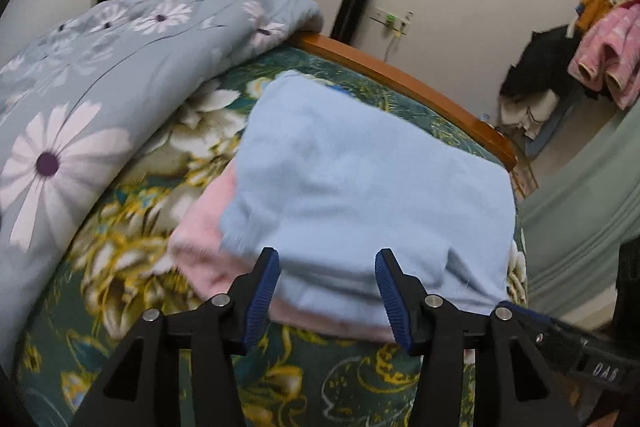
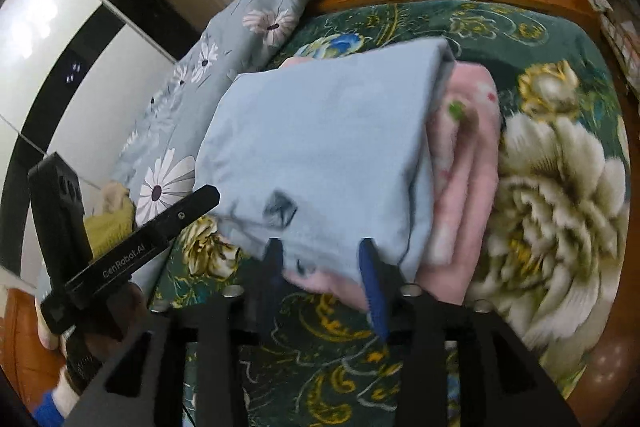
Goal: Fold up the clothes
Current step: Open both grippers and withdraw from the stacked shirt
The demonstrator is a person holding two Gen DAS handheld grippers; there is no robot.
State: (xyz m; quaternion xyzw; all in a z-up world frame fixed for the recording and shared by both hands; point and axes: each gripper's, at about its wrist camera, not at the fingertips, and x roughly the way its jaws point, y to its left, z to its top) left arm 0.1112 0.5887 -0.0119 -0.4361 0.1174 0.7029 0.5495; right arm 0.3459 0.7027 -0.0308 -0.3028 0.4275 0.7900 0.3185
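Blue garment (image 1: 360, 179) is already folded, sitting on a pink one (image 1: 200, 251) near the bed's foot edge, wooden rail beyond it. Left gripper (image 1: 328, 291) and right gripper (image 2: 322, 267) both gape wide, empty, right at its near hem. Left looks squarer on, I'd guess.

The setting was a home bedroom: a bed with a wooden frame (image 1: 404, 75) was covered by a green flowered blanket (image 2: 560, 155) and a daisy-print quilt (image 1: 100, 67), while clothes (image 1: 604, 47) hung by a plain wall with a socket (image 1: 390, 19).
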